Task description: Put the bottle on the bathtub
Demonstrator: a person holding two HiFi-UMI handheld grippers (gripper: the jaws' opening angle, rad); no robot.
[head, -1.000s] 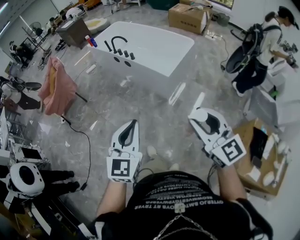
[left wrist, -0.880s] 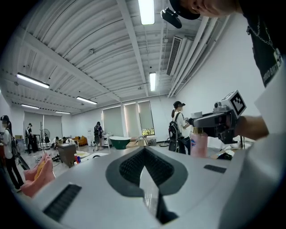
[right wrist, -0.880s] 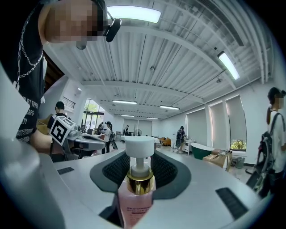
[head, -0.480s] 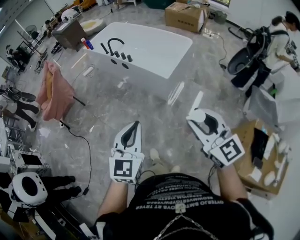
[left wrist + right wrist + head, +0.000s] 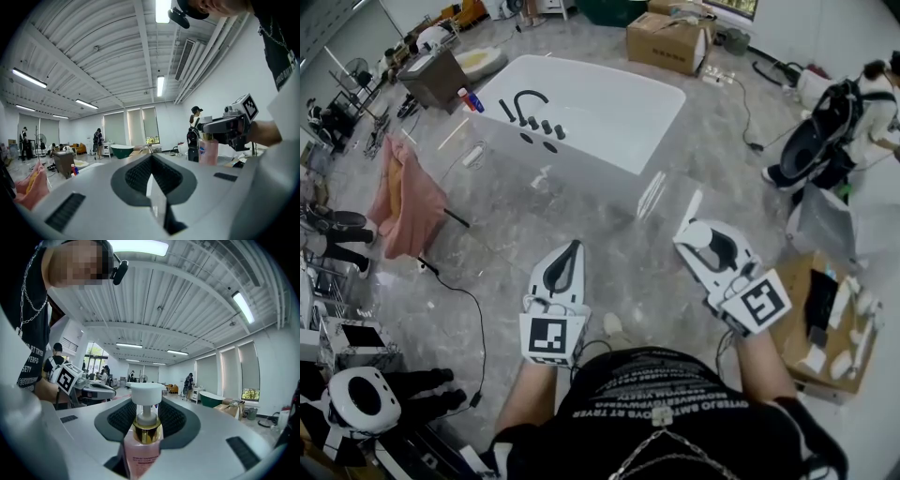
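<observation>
The white bathtub (image 5: 600, 117) stands on the grey floor ahead, with a black faucet (image 5: 525, 101) on its left rim. My right gripper (image 5: 697, 227) is shut on a pink bottle (image 5: 142, 453) with a gold collar and a white pump cap (image 5: 698, 233); the bottle stands upright between the jaws. It also shows from the side as the pink bottle (image 5: 208, 151). My left gripper (image 5: 572, 247) is shut with nothing in it, its jaws meeting in the left gripper view. Both grippers hover over the floor, well short of the tub.
A pink towel (image 5: 403, 187) hangs on a rack at left. A small cabinet (image 5: 436, 75) and two little bottles (image 5: 467, 98) sit beyond the tub's left end. Cardboard boxes (image 5: 667, 37) lie behind it. An open box (image 5: 825, 319) is at right. A person with a backpack (image 5: 839, 131) bends over at far right.
The head view has shifted: the bathtub sits a little lower and nearer in the picture, and the person at right is further toward the edge. Both grippers keep their pose.
</observation>
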